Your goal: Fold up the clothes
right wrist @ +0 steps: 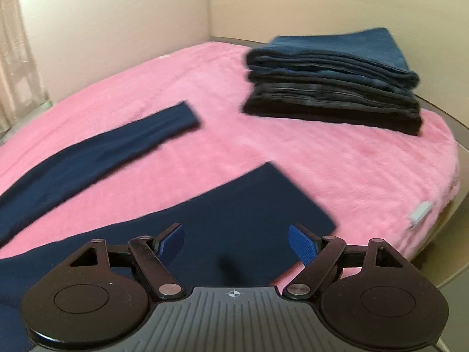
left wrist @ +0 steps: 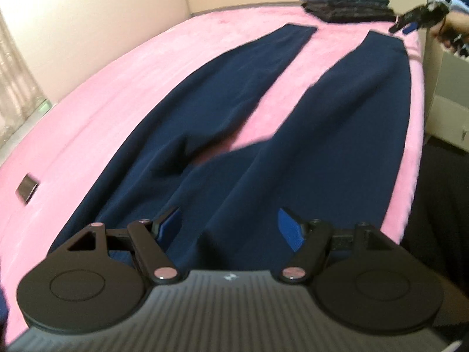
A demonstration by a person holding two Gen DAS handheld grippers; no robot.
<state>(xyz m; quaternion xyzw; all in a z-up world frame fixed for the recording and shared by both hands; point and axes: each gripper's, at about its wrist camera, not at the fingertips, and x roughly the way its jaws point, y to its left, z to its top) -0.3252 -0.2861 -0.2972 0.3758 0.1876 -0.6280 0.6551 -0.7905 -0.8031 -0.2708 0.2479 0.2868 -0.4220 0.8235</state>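
- Left hand-held gripper (left wrist: 228, 223): it hangs over the waist end of the trousers (left wrist: 205, 135), jaws spread wide, blue pads (left wrist: 288, 228) clear of the cloth, nothing between them.
- The trousers lie flat on the pink blanket (left wrist: 96, 111), both legs running away from that gripper and splayed apart, pink showing between them.
- Left of it, a small dark tag (left wrist: 26, 189) on the blanket.
- Far ahead and to its right, a pile (left wrist: 348, 7) of folded dark clothes.
- Right hand-held gripper (right wrist: 236, 240): over the cuff of the nearer leg (right wrist: 234, 214), jaws wide apart, empty.
- The other leg (right wrist: 117, 140) lies ahead to its left; the pile (right wrist: 331, 88) ahead to its right.
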